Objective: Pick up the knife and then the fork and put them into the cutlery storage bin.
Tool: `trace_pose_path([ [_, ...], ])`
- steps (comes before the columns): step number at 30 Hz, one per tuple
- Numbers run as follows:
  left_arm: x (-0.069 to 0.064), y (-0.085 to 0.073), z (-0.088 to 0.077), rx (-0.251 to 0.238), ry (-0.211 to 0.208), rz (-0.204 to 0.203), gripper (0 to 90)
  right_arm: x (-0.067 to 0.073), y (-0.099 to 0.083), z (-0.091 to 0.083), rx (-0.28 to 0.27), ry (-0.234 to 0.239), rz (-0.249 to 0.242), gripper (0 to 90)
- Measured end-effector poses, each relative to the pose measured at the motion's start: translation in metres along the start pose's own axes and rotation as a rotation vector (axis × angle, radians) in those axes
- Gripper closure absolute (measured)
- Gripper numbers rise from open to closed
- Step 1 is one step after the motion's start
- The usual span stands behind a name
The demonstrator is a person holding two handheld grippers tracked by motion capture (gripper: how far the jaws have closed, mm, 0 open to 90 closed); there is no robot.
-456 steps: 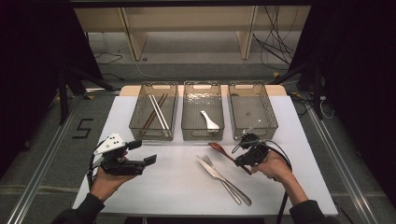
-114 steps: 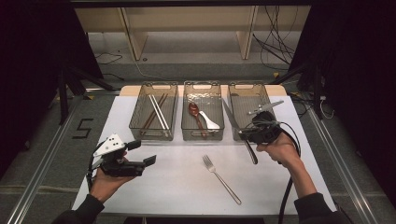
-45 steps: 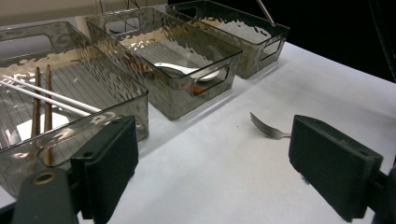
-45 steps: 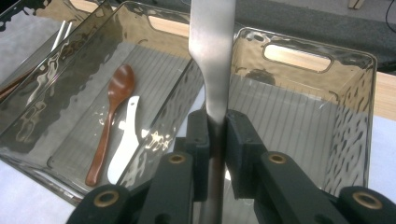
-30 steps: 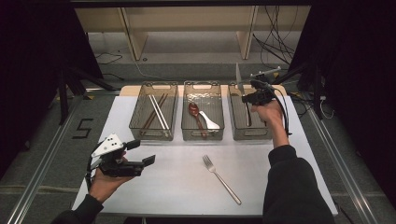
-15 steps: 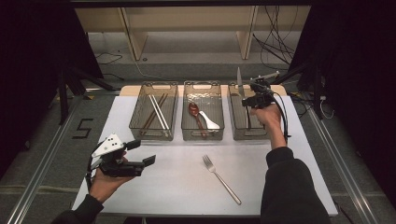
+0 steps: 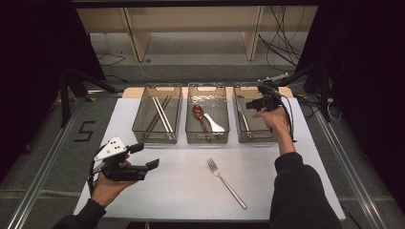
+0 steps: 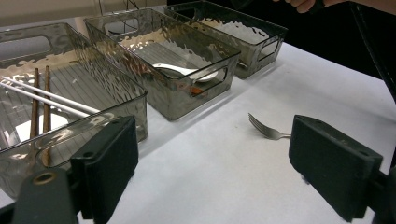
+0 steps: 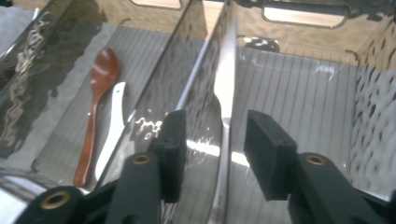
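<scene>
My right gripper [image 7: 254, 105] hovers over the right-hand clear bin [image 7: 258, 139]. Its jaws have just been opening. In the right gripper view a table knife [image 9: 225, 88] runs between them with a gap at each pad, so my right gripper [image 9: 212, 140] is open. The knife [image 7: 243, 120] lies along the bin's left side. My left gripper [image 7: 144, 155] is held open above the table's near left, with nothing between the jaws. A metal fork [image 7: 226, 182] lies on the white table; the left gripper view shows the fork [image 8: 268, 130] beyond my left gripper [image 8: 219, 163].
The left bin [image 7: 153, 140] holds chopsticks [image 7: 160, 114]. In the middle bin [image 7: 207, 141] lie a brown spoon [image 7: 199, 118] and a white spoon [image 7: 215, 125]. All three bins stand in a row at the table's far side. Cables trail on the floor behind.
The knife, held upright above the right bin before, now lies in it. The right jaws have parted and the hand has dipped slightly. The left hand has not moved.
</scene>
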State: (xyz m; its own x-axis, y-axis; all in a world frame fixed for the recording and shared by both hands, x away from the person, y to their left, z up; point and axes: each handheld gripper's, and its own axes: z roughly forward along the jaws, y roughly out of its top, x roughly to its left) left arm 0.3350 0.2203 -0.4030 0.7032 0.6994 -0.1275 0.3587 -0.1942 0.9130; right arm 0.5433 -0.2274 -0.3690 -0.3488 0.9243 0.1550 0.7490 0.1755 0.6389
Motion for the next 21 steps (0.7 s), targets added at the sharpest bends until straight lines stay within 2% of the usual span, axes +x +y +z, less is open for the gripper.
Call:
trace_pose_path([
  [4, 0.0, 0.0, 0.0, 0.001, 0.002, -0.001, 15.3, 0.008, -0.003, -0.009, 0.02, 0.022, -0.039, 46.8],
  [9, 0.0, 0.0, 0.0, 0.006, 0.001, 0.004, 15.3, 0.021, -0.01, -0.025, 0.002, 0.05, -0.094, 40.0],
  [17, 0.0, 0.0, 0.0, 0.004, 0.003, 0.005, 15.3, 0.046, -0.032, -0.044, -0.011, 0.096, -0.191, 35.4],
  [21, -0.001, 0.0, 0.0, 0.005, 0.003, 0.005, 15.4, 0.057, -0.044, -0.05, -0.018, 0.109, -0.22, 33.4],
])
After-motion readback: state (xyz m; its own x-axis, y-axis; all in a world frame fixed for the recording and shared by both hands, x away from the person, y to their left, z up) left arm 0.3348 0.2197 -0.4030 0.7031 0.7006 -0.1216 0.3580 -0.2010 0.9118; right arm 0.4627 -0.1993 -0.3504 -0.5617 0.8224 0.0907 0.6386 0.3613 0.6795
